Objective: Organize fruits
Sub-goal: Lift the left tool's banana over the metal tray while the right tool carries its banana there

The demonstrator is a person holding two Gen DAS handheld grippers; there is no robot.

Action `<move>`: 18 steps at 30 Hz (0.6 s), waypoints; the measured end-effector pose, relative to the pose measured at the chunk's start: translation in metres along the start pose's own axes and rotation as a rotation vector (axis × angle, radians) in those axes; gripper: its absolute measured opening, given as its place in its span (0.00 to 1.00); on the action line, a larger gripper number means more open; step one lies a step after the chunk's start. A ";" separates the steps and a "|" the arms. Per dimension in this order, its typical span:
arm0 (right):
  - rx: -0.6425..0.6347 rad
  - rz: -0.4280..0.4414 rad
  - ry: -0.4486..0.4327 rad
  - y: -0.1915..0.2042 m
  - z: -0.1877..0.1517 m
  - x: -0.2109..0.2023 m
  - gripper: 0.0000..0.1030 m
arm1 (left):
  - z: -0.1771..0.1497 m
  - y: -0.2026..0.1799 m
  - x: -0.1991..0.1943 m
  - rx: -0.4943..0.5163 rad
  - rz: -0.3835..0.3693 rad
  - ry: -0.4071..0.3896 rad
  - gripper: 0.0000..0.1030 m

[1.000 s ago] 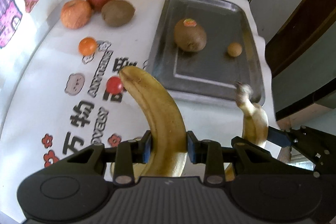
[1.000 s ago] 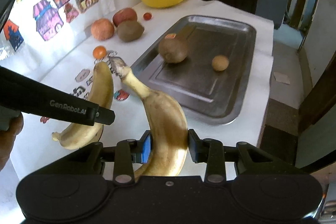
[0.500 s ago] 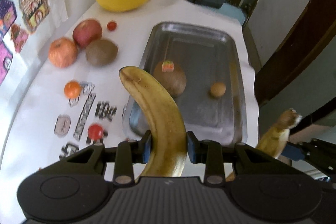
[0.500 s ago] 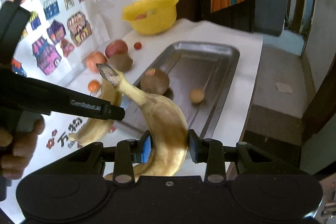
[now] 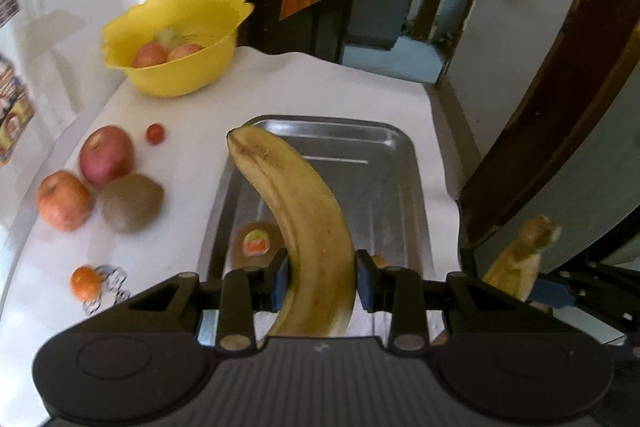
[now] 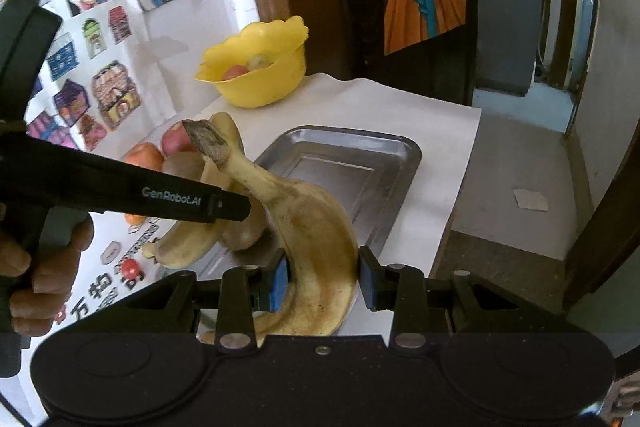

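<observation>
My left gripper [image 5: 320,281] is shut on a yellow banana [image 5: 304,227] and holds it above the near end of the metal tray [image 5: 404,187]. My right gripper [image 6: 322,281] is shut on a second, browner banana [image 6: 316,239], stem up, above the tray's [image 6: 360,183] near right edge. That second banana's stem shows at the right of the left wrist view [image 5: 520,255]. The left gripper's banana also shows in the right wrist view [image 6: 192,243]. A kiwi with a sticker [image 5: 256,243] lies in the tray, mostly hidden.
A yellow bowl [image 5: 172,43] with fruit stands at the table's far left. Two apples [image 5: 106,155], a kiwi [image 5: 132,203], a small tomato [image 5: 155,133] and a small orange fruit [image 5: 86,283] lie left of the tray. The table edge drops off right of the tray.
Both grippers have risen and tilted up with their bananas, so the views now look farther across the table toward the bowl and the doorway. Both grips are unchanged.
</observation>
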State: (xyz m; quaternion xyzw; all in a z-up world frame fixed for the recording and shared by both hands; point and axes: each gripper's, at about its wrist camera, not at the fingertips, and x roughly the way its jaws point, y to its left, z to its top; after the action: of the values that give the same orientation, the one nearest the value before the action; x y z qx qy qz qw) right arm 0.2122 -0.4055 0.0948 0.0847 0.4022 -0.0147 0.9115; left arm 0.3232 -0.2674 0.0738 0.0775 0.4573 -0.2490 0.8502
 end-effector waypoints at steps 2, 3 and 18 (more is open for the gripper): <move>0.005 0.000 0.003 -0.006 0.001 0.008 0.37 | 0.004 -0.004 0.010 0.020 -0.004 0.005 0.36; 0.008 0.000 0.009 -0.008 0.001 0.012 0.37 | 0.005 -0.005 0.015 0.029 -0.004 0.011 0.36; 0.065 0.098 0.048 -0.035 0.017 0.063 0.37 | 0.013 -0.012 0.055 0.045 0.030 0.060 0.36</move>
State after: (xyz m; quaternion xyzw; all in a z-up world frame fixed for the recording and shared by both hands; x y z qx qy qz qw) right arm 0.2642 -0.4402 0.0546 0.1342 0.4185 0.0188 0.8980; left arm 0.3524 -0.3015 0.0380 0.1109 0.4759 -0.2442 0.8376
